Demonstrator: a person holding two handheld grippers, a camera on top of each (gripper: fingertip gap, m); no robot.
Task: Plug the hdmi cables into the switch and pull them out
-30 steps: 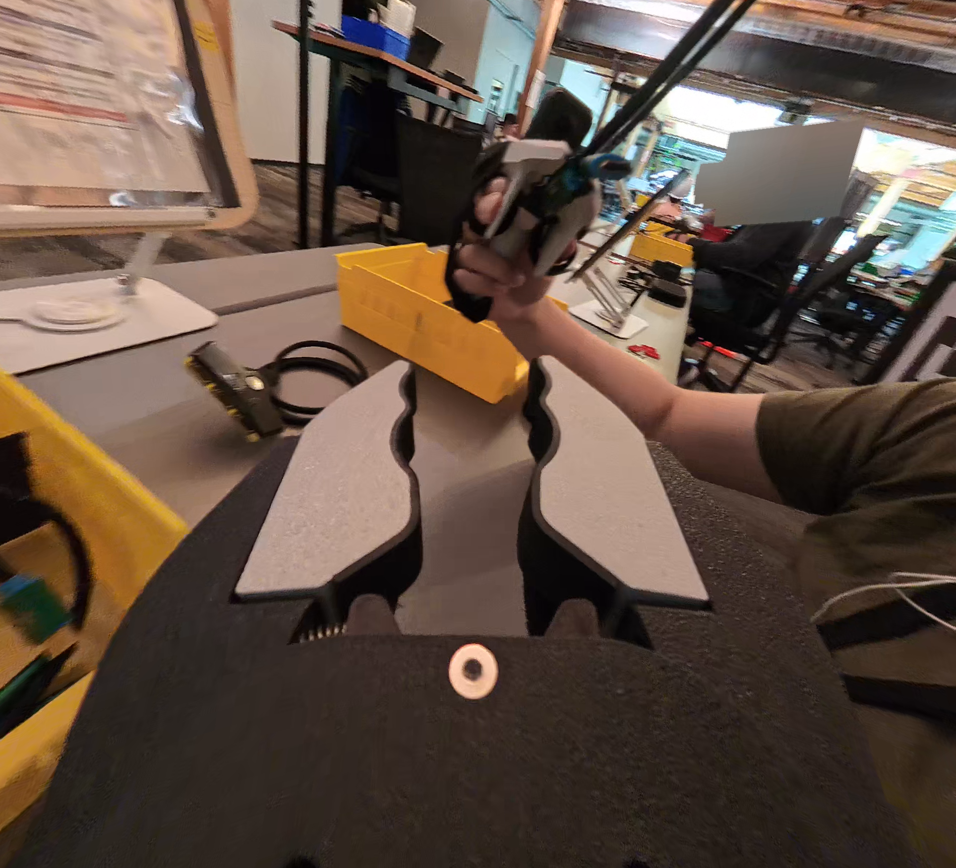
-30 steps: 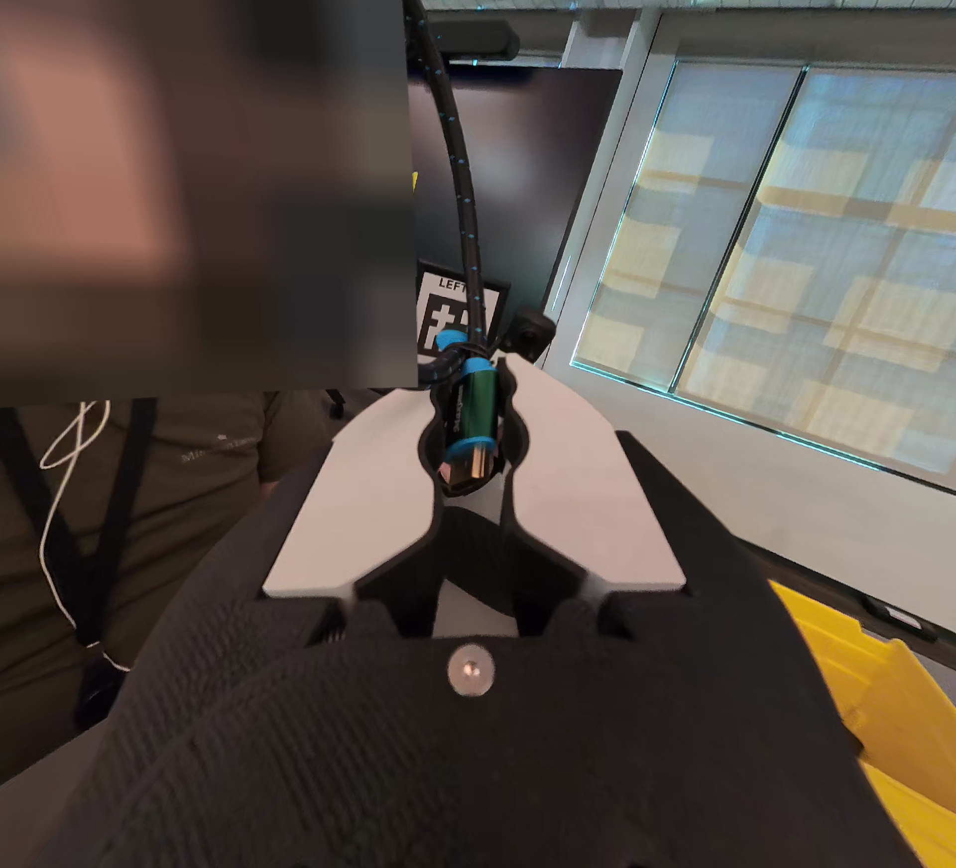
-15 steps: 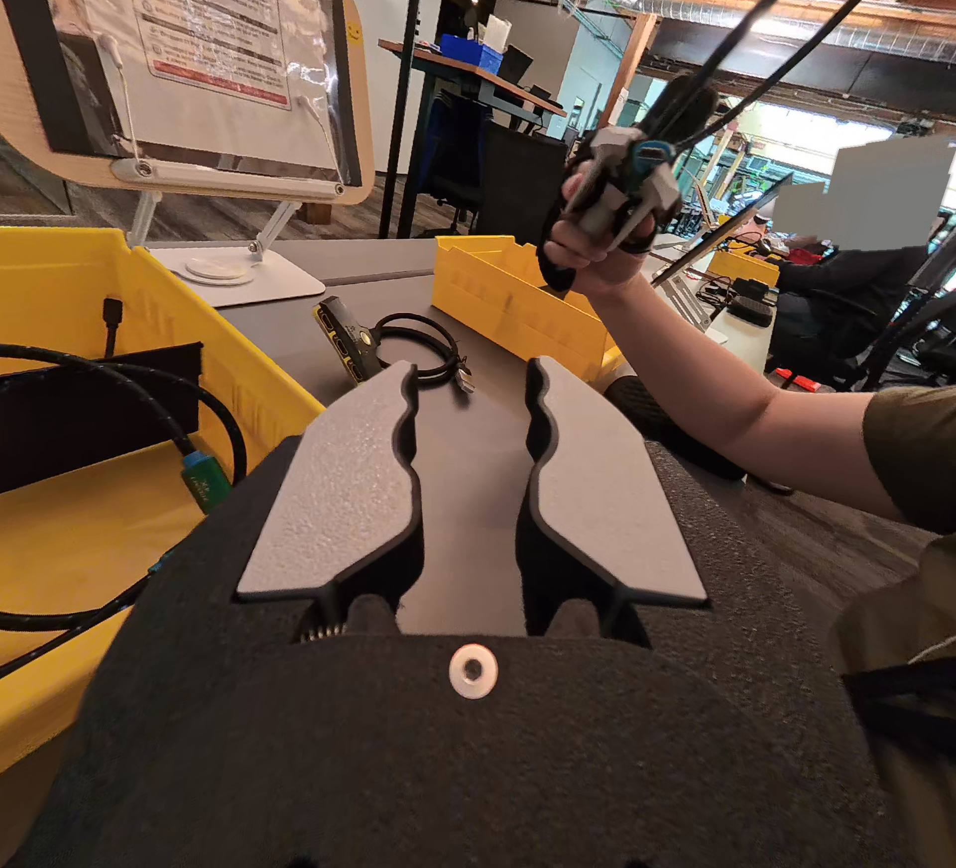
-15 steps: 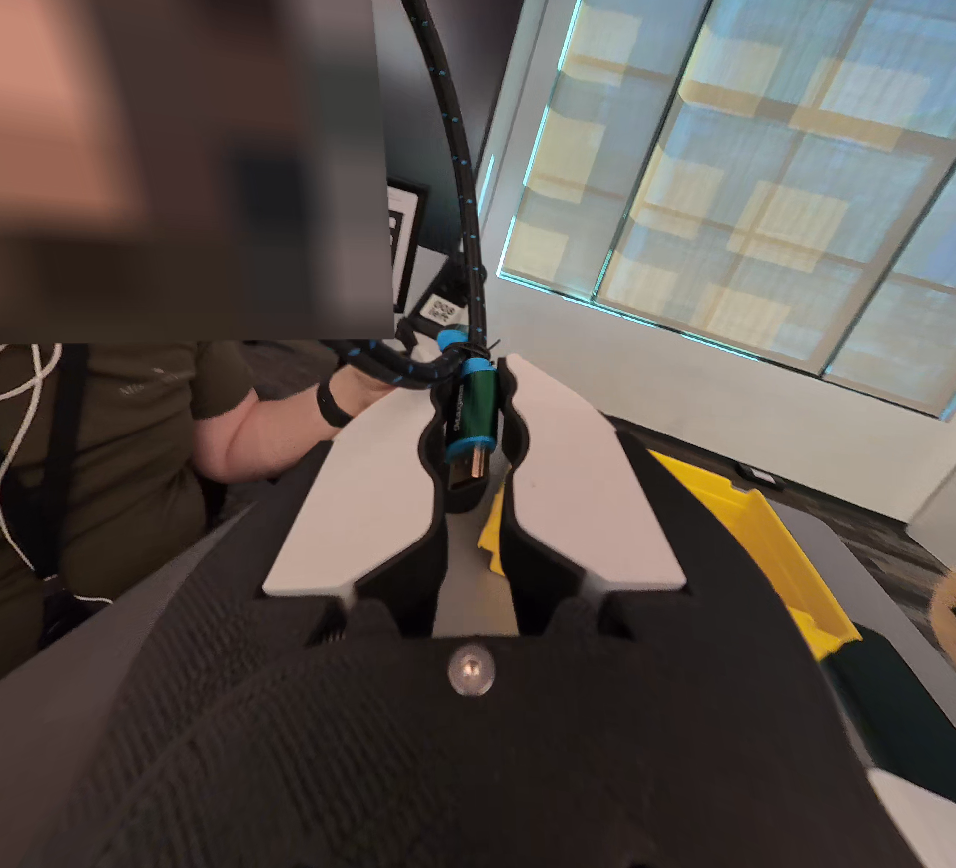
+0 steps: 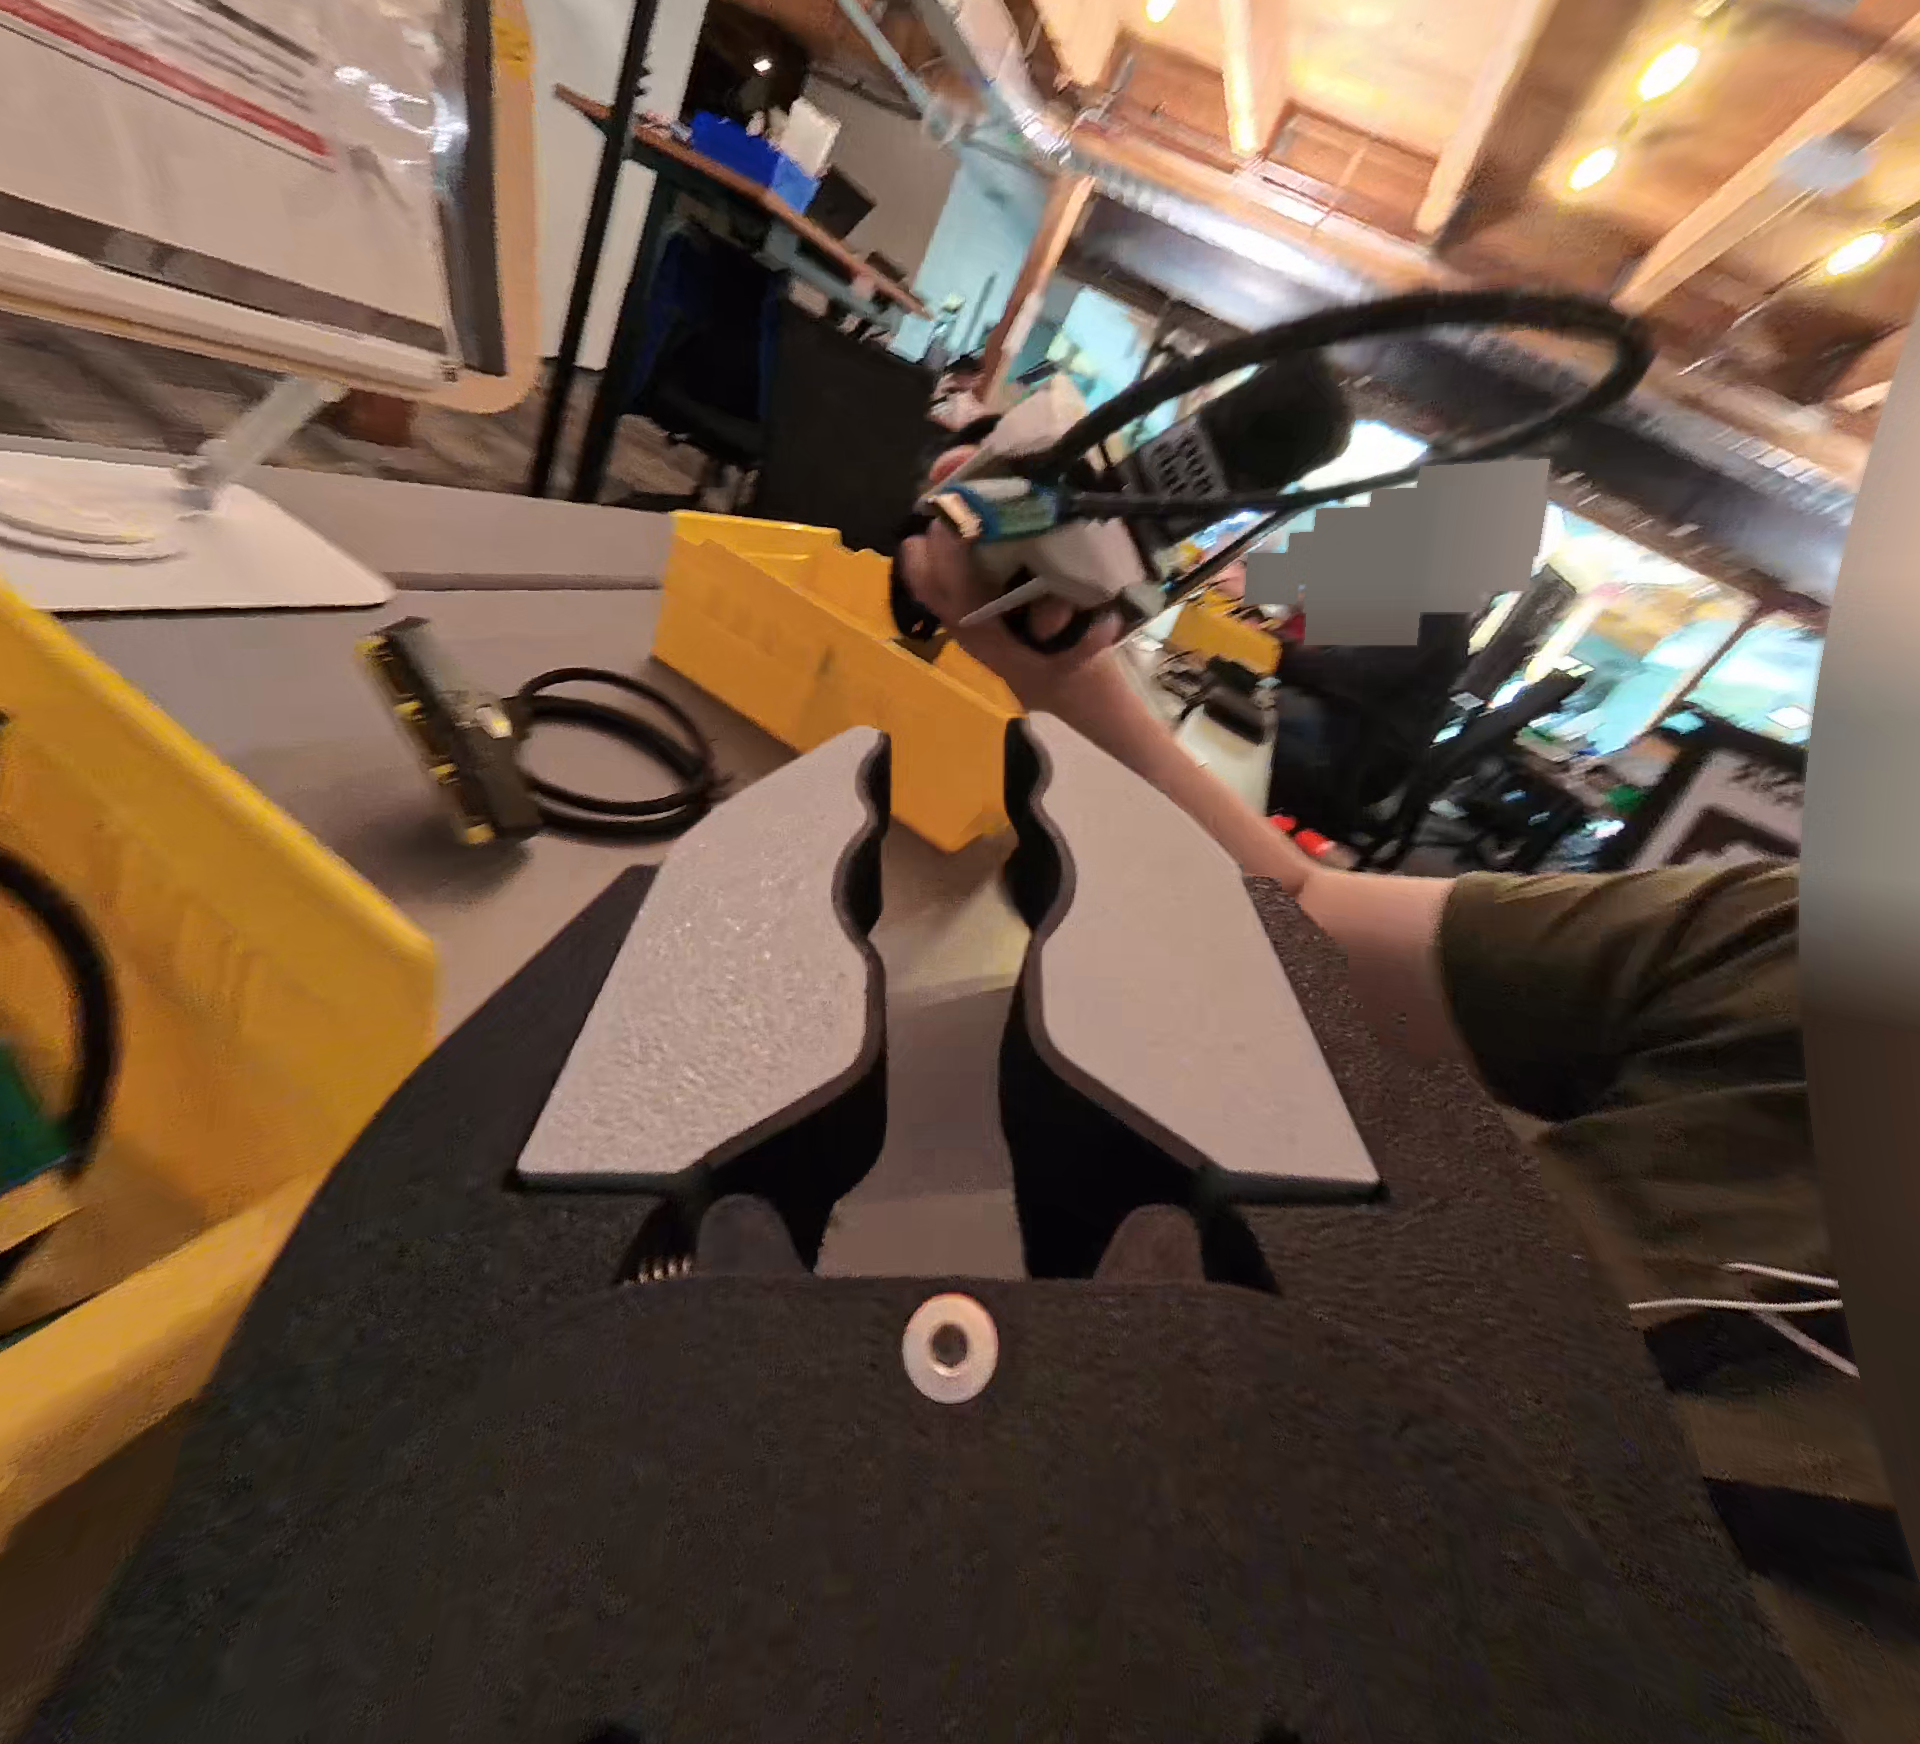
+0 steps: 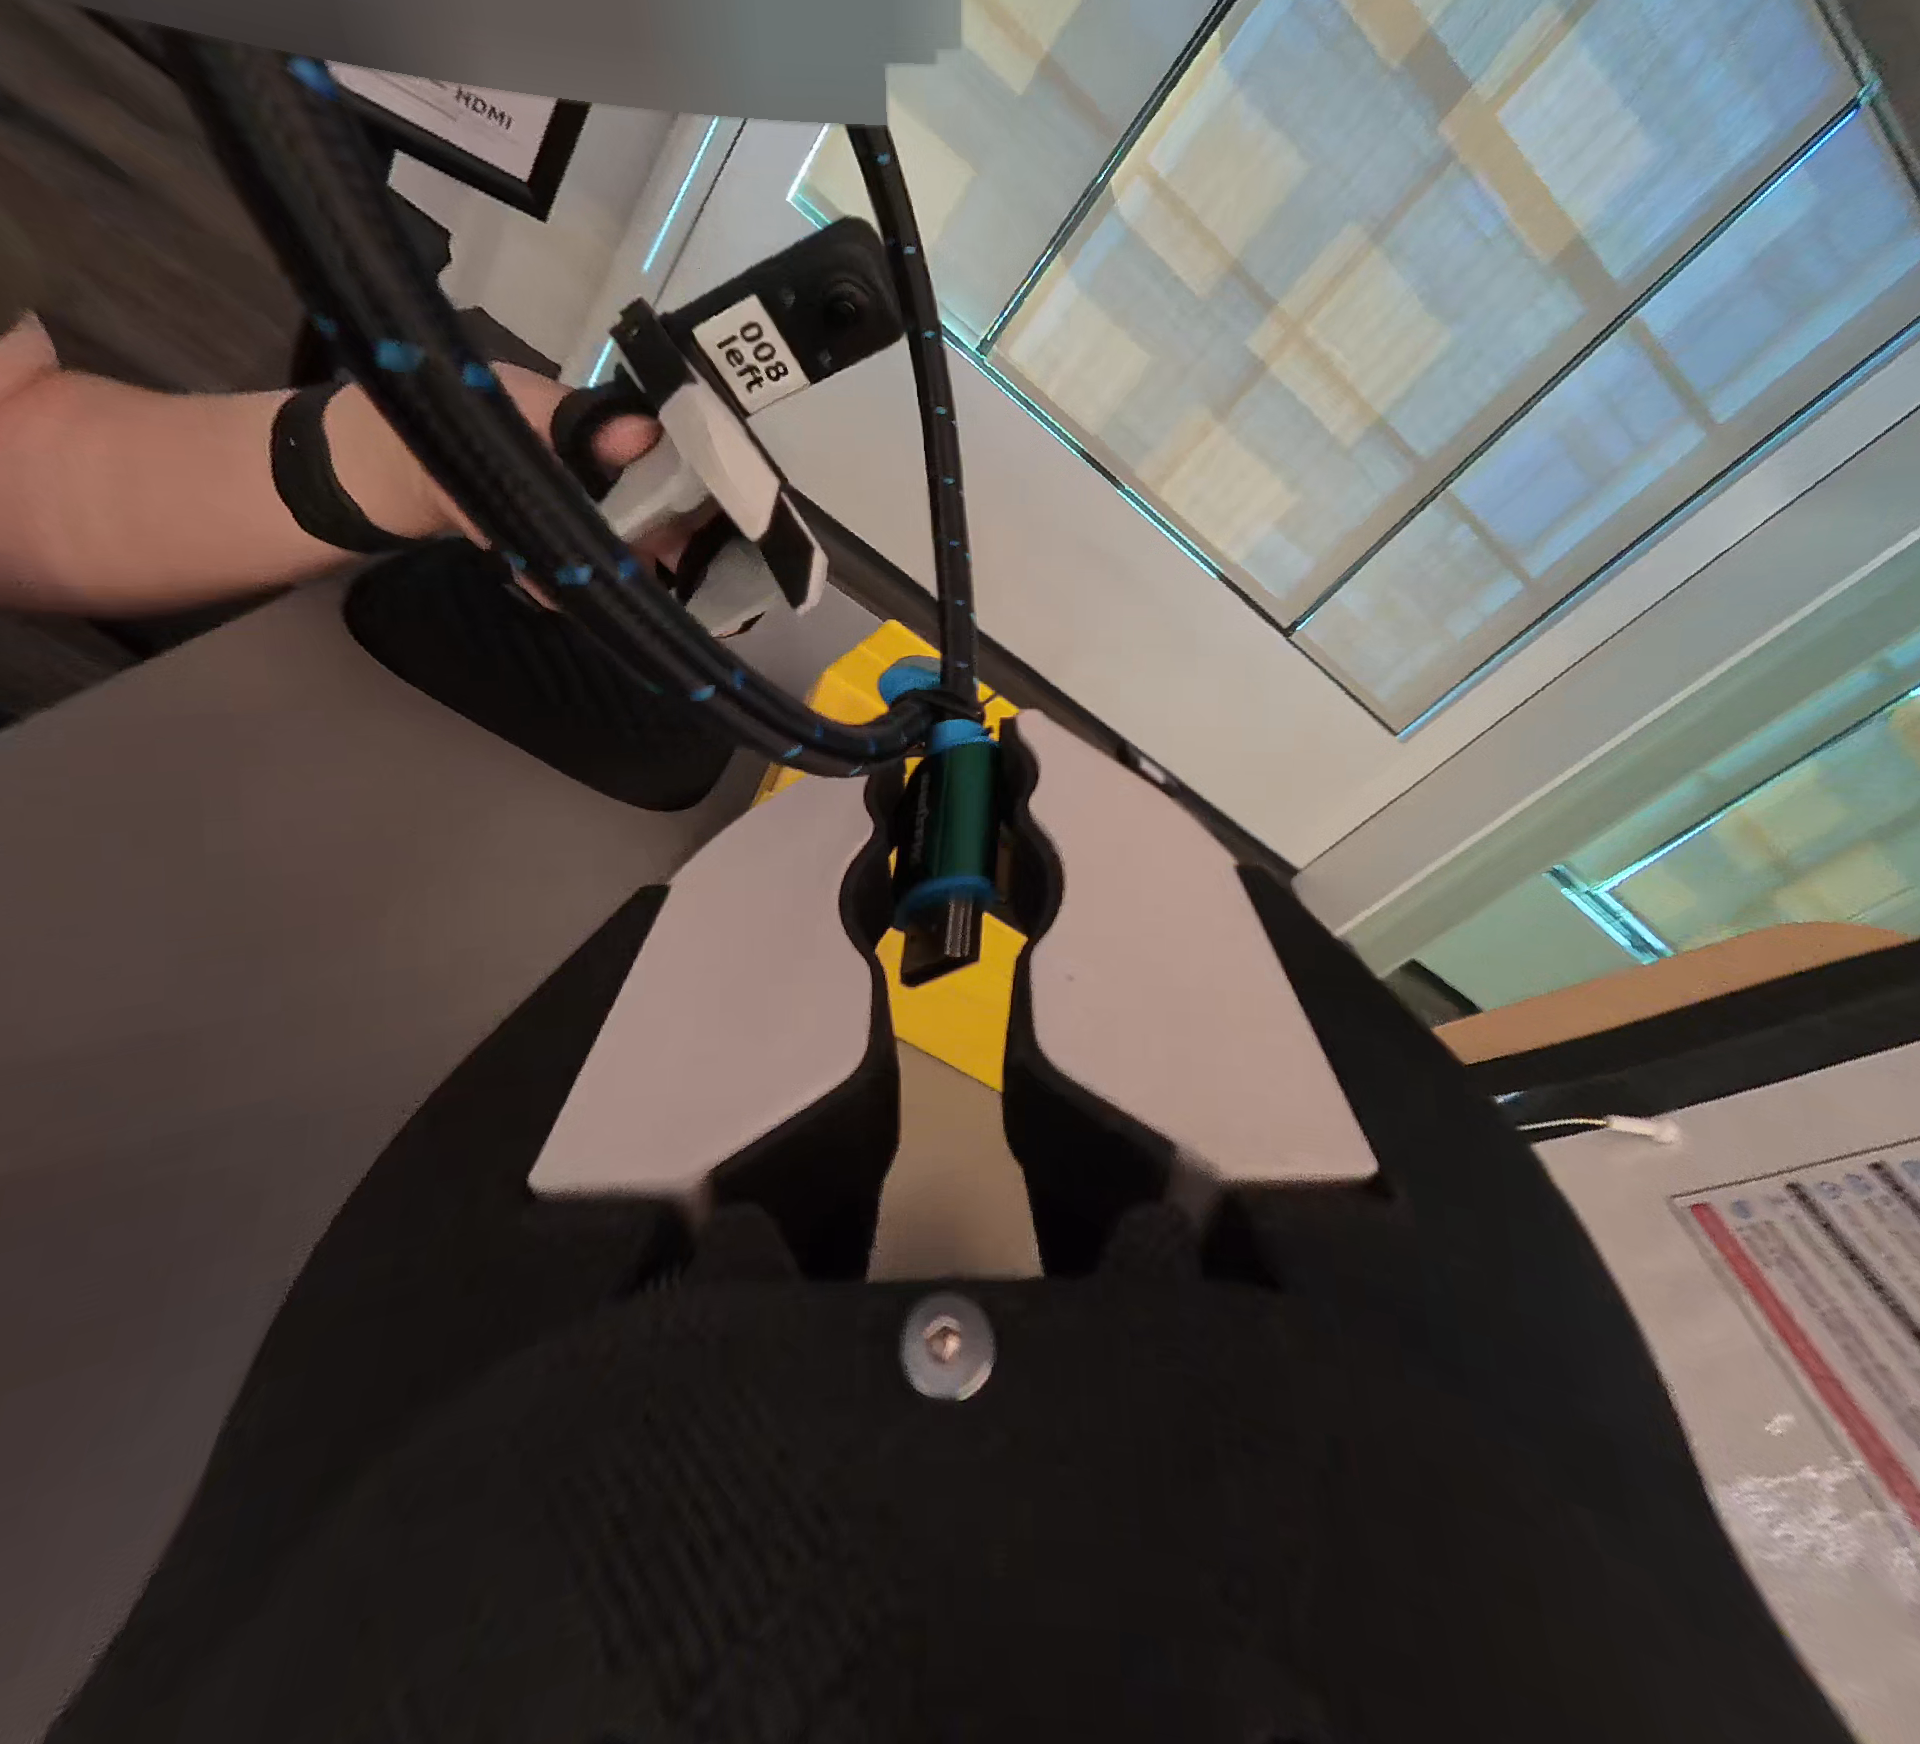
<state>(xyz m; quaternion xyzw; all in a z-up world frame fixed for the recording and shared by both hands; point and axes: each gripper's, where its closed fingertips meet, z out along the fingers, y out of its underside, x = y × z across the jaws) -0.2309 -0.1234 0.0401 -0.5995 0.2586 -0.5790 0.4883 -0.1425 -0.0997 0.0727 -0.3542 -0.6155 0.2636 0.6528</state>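
The switch (image 5: 447,738) lies on the surface (image 5: 582,863) with its coiled cord (image 5: 613,749) just to its right; a bin (image 5: 831,666) stands behind and right of them; another bin (image 5: 208,946) sits at the near left; a document stand (image 5: 208,489) rises at the far left.

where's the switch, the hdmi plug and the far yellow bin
switch (image 5: 447,738), left wrist view, middle of its body
hdmi plug (image 6: 954,837), right wrist view, green shell
far yellow bin (image 5: 821,655), left wrist view, side wall
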